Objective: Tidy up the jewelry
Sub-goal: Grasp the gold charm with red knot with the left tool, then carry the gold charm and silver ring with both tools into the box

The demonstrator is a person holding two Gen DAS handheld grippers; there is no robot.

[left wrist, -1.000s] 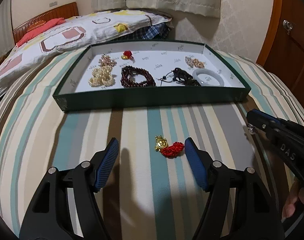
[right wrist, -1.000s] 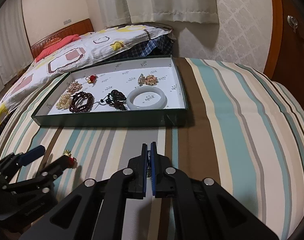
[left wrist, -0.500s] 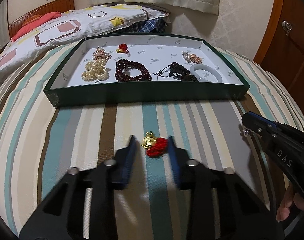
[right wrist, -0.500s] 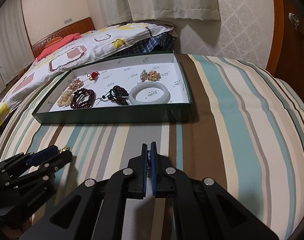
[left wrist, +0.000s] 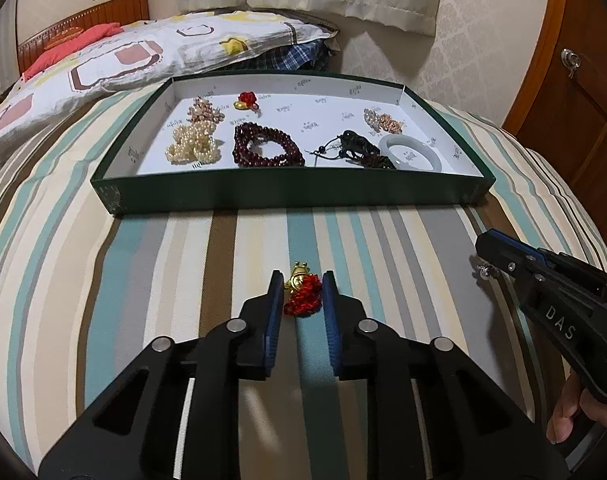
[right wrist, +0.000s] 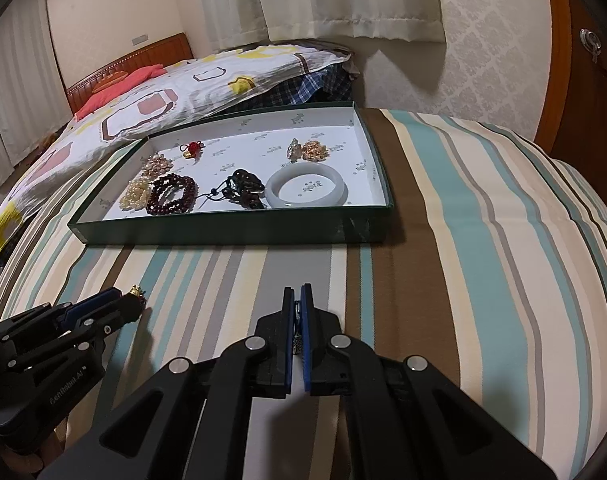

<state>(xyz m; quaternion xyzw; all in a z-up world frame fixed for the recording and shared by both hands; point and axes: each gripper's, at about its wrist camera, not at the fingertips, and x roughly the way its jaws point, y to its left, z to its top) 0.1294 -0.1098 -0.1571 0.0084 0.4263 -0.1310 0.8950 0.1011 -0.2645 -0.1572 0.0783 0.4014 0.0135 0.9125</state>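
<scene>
A small charm [left wrist: 303,294] with a red knot and a gold piece lies on the striped bedspread, in front of the green tray [left wrist: 295,196]. My left gripper [left wrist: 302,276] is closing on it, and both blue pads touch its sides. In the right wrist view the gold tip of the charm [right wrist: 136,291] peeks out past the left gripper [right wrist: 123,300]. My right gripper [right wrist: 298,290] is shut on a small silver trinket [left wrist: 483,270] that hangs from its tip. It hovers to the right of the charm, apart from it.
The tray holds a pearl bracelet [left wrist: 193,146], a dark red bead bracelet [left wrist: 267,148], a black carved pendant [left wrist: 353,144], a pale bangle [right wrist: 305,188], gold clusters and a second red charm [left wrist: 247,100]. A patterned quilt [left wrist: 123,56] lies behind it, and a wooden door [left wrist: 575,120] stands at the right.
The left jaws have swung in from wide open until they touch the charm on both sides. The right gripper has stayed shut and still.
</scene>
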